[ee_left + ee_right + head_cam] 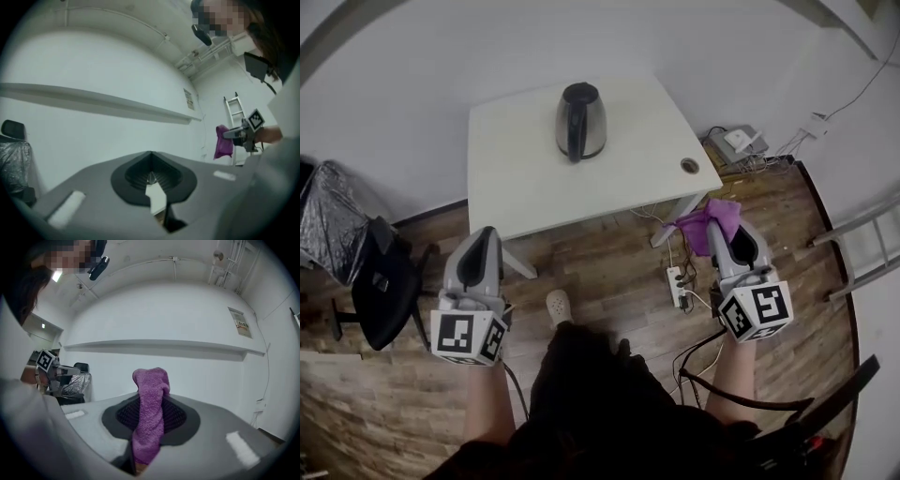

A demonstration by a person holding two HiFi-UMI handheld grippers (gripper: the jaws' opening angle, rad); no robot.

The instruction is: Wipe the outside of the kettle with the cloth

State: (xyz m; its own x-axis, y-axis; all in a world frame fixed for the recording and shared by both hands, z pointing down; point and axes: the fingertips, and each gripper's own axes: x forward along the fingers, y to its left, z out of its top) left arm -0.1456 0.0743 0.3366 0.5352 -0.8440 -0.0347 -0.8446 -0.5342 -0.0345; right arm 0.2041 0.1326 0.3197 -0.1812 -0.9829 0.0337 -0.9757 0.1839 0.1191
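Kettle [579, 122], steel with a black lid and handle, stands upright on the white table [516, 197], toward its far edge and well apart from both tongs. Only the head view shows it.

At the left of that view a black office chair [384, 291] sits on the wood floor [600, 262]. Next come the left tongs [482, 234], held over the floor off the table's near left corner. The left gripper view shows what the head view cannot: their jaws are pressed together with nothing between them, facing a white wall. At its right edge it also catches the right tongs [233, 134], with the cloth [223, 141] hanging from them in front of a ladder [233, 110].

Further right in the head view, a white power strip [677, 286] lies on the floor. The right tongs are just past it, off the table's near right corner. The purple terry cloth is bunched at their tips. The right gripper view shows the jaws closed on it, with a fold standing up between the ribbed black pads [176, 416]. At its left edge is the marker cube [45, 361] of the left tongs.
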